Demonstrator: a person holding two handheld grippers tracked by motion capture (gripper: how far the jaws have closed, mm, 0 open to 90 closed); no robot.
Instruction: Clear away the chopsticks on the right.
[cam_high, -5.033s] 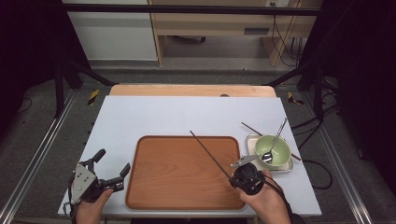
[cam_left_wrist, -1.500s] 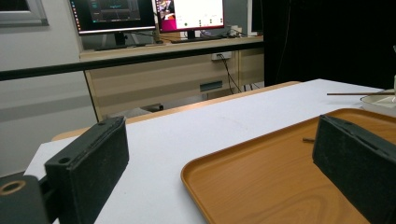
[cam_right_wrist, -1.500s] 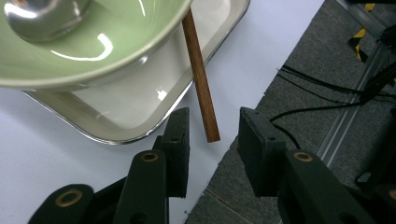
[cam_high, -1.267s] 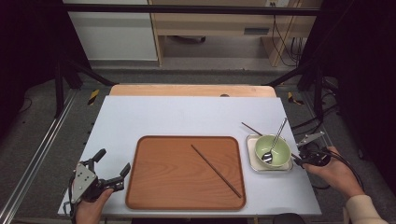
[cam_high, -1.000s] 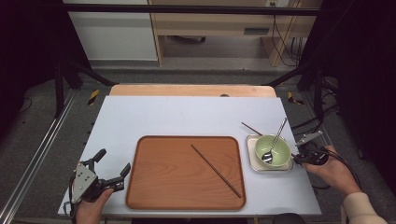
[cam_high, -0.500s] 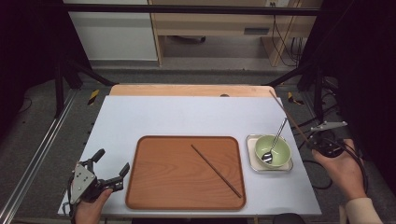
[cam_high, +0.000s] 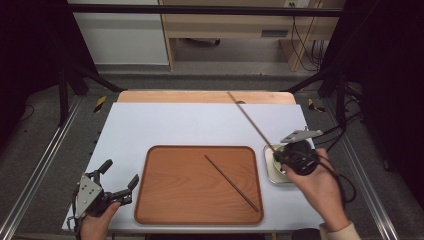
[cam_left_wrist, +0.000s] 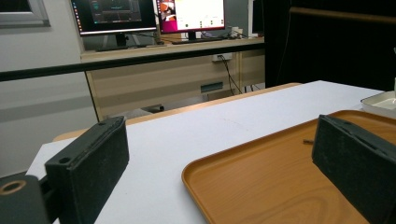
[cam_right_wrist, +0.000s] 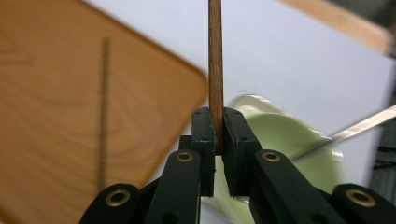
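The right hand-held gripper (cam_high: 276, 151) has lifted a second chopstick (cam_high: 248, 118) from the dish (cam_high: 270, 167), clamped, right of the wooden tray (cam_high: 165, 200). One chopstick (cam_high: 231, 182) lies on the tray. The left hand-held gripper (cam_high: 119, 180) stays spread apart, left of the tray.

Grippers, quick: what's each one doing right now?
Left gripper: open, holding nothing, beside the wooden tray.
Right gripper: shut on a wooden chopstick, above the green bowl.

Monitors (cam_left_wrist: 149, 16) on wooden desk (cam_left_wrist: 187, 70) beyond table; yellow-black clamps (cam_high: 100, 103) on floor.
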